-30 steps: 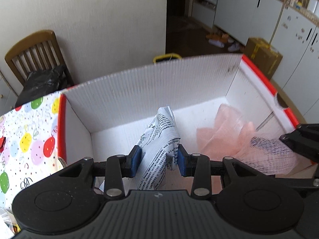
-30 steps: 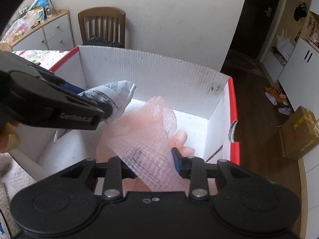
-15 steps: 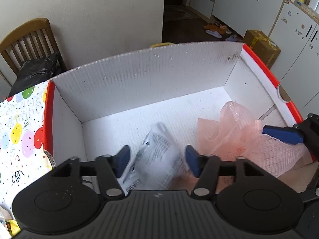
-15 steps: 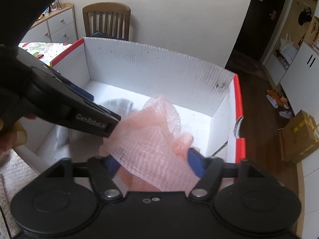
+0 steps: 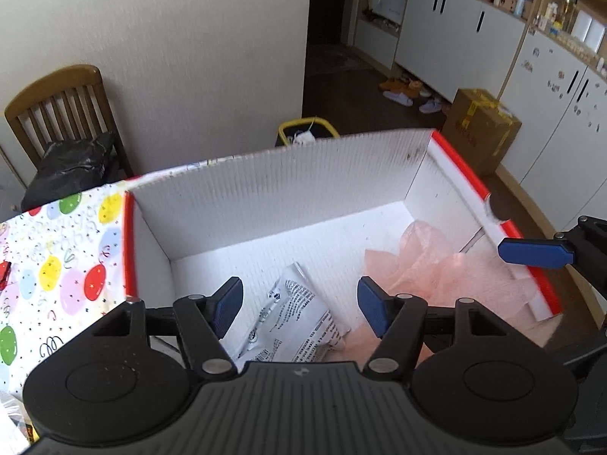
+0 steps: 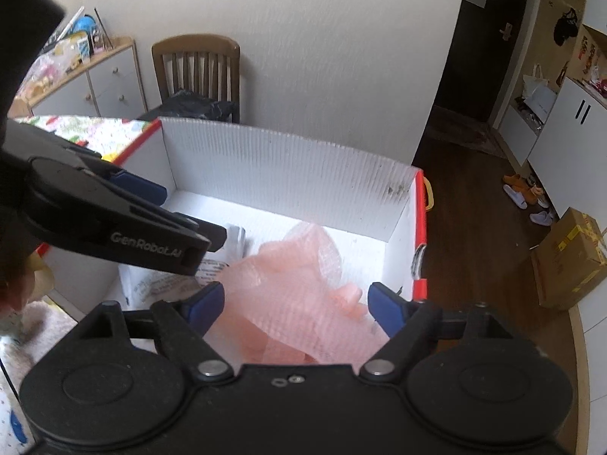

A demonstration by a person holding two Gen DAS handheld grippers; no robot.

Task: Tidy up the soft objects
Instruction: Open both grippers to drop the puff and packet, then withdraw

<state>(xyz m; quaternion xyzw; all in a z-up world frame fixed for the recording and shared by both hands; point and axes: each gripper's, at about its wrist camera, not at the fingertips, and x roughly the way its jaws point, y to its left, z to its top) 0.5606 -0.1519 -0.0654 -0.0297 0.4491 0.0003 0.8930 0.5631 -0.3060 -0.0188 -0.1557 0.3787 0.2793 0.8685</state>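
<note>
Left claw point(image 6: 182, 223) marked "GenRobot.AI", apart; right claw point(image 6: 294, 305) just opened, empty.

Both views are taken from wrist cameras looking forward and steeply down along the fingers into a white box point(image 5: 288, 189), seen from close above its near edge. The left view is set toward the box's left half, the right view toward its right. Shared by both are the box's far wall, a chair point(image 6: 197, 64) behind it, and the pink mesh point(image 6: 288, 288).
</note>
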